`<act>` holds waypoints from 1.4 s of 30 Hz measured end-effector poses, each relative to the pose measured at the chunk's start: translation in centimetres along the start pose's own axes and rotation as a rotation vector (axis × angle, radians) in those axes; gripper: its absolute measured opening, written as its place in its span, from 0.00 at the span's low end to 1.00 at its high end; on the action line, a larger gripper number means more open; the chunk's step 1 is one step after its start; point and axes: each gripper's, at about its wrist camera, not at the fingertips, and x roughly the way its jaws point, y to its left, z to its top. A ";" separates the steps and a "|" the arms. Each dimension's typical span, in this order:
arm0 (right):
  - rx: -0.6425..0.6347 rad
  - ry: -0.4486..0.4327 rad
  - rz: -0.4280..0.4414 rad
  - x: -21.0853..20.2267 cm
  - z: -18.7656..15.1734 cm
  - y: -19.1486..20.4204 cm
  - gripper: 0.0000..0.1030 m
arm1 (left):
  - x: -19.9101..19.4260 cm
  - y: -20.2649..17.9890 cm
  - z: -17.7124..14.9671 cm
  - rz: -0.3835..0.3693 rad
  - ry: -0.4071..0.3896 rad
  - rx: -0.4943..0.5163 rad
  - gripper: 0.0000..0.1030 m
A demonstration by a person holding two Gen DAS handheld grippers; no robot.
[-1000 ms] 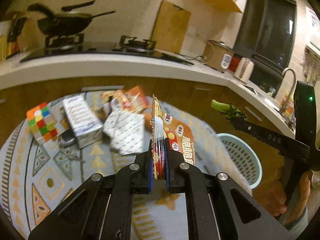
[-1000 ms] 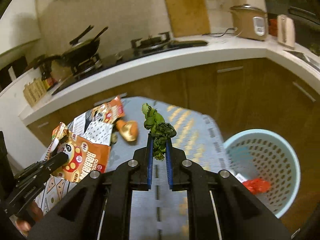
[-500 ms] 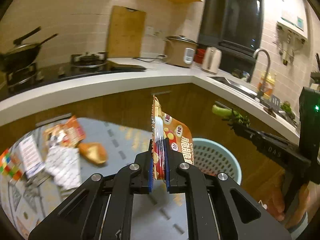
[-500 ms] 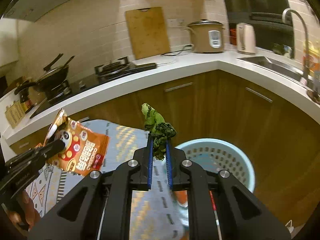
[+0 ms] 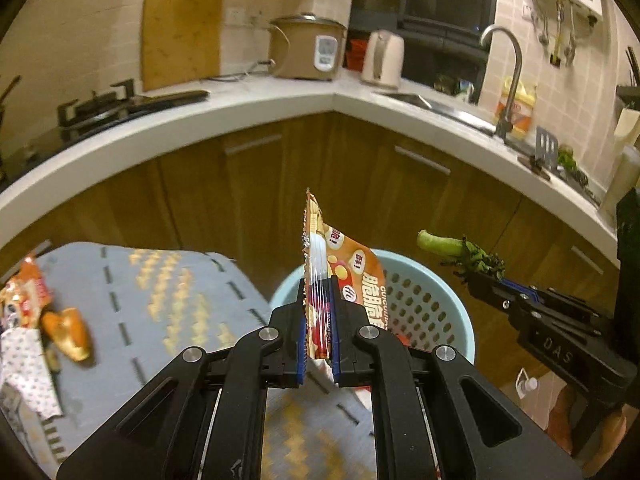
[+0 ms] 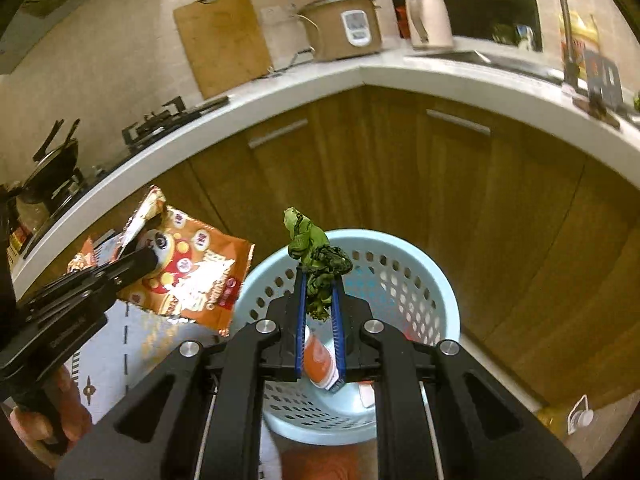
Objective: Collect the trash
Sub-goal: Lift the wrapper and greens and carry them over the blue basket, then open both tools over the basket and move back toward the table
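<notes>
My left gripper is shut on an orange snack wrapper, held upright at the near rim of the light blue perforated basket. The wrapper also shows in the right wrist view. My right gripper is shut on a wilted green vegetable scrap and holds it above the basket. The scrap also shows in the left wrist view. Some red and white trash lies inside the basket.
A patterned mat lies on the floor left of the basket, with an orange piece, a wrapper and patterned paper on it. Wooden cabinets under a white counter curve behind the basket. A small bottle lies on the floor at right.
Both grippers have swung right, from over the mat to the basket, carrying the wrapper and the vegetable scrap. The basket is now right under the right gripper.
</notes>
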 end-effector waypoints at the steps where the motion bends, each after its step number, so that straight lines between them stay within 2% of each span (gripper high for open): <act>1: 0.007 0.009 0.002 0.3 -0.1 -0.4 0.09 | 0.4 -0.2 0.1 -0.002 0.006 0.004 0.07; 4: 0.025 0.034 0.001 1.0 -0.3 -1.3 0.09 | 1.6 -0.9 0.2 -0.006 0.026 0.011 0.09; 6: 0.050 0.067 0.011 1.8 -0.5 -2.0 0.10 | 2.2 -1.0 0.1 -0.011 0.032 0.001 0.18; 7: 0.061 0.086 0.019 2.2 -0.5 -2.3 0.10 | 2.3 -0.9 0.0 -0.011 0.034 -0.002 0.26; 8: 0.064 0.097 0.025 2.5 -0.6 -2.4 0.11 | 2.6 -0.8 -0.2 -0.005 0.036 -0.005 0.31; 12: 0.070 0.135 0.037 3.4 -1.2 -2.6 0.15 | 2.7 -0.5 -0.6 -0.001 0.052 -0.011 0.31; 15: 0.073 0.147 0.043 3.7 -1.3 -2.4 0.17 | 2.6 0.1 -0.9 0.006 0.054 -0.024 0.37; 17: 0.071 0.149 0.050 3.8 -1.3 -2.2 0.36 | 2.4 0.5 -1.1 0.005 0.054 -0.039 0.40; 19: 0.067 0.134 0.046 3.5 -1.3 -1.9 0.49 | 2.0 0.9 -1.3 0.004 0.054 -0.050 0.43; 31: 0.014 0.117 0.102 2.5 -1.1 1.5 0.49 | -2.2 5.1 -3.4 0.042 0.022 -0.169 0.47; 34: 0.015 0.128 0.156 2.2 -1.2 2.6 0.49 | -3.7 6.6 -4.1 0.064 0.004 -0.206 0.53; 42: -0.054 0.126 0.200 1.4 -1.0 6.9 0.49 | -8.4 11.4 -5.6 0.153 -0.051 -0.304 0.53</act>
